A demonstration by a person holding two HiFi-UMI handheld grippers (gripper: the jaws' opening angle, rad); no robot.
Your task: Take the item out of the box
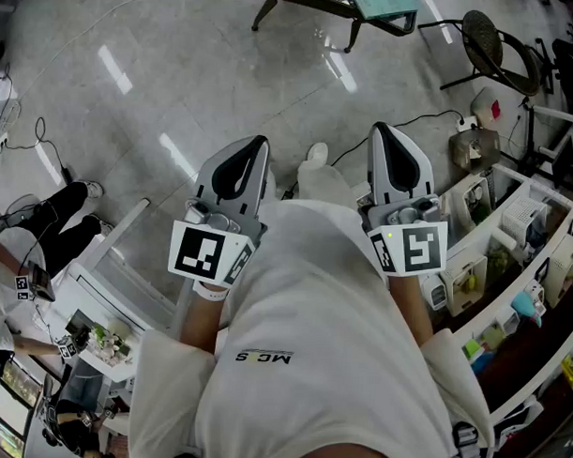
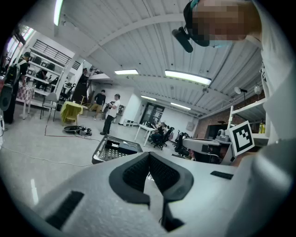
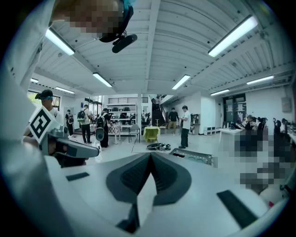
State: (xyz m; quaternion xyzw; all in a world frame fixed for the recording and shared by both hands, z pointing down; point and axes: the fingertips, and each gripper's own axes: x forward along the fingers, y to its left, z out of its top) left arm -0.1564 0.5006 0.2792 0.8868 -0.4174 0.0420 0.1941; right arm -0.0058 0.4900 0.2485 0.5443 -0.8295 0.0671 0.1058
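Observation:
No box or item of the task shows itself clearly in any view. In the head view my left gripper [image 1: 249, 148] and right gripper [image 1: 383, 134] are held side by side against a white shirt, pointing out over the grey floor. Both are shut with nothing between the jaws. The left gripper view shows the left gripper [image 2: 148, 158] with its dark pads pressed together at the tips. The right gripper [image 3: 150, 158] looks the same in its own view. Each gripper carries its marker cube [image 1: 208, 252].
A dark perforated tray-like frame [image 2: 114, 148] stands on the floor ahead; the right gripper view shows this frame [image 3: 194, 158] too. White shelves [image 1: 513, 262] with small items run along the right. A black chair [image 1: 491, 42] and cables [image 1: 21, 139] are on the floor. People [image 2: 111, 113] stand farther off.

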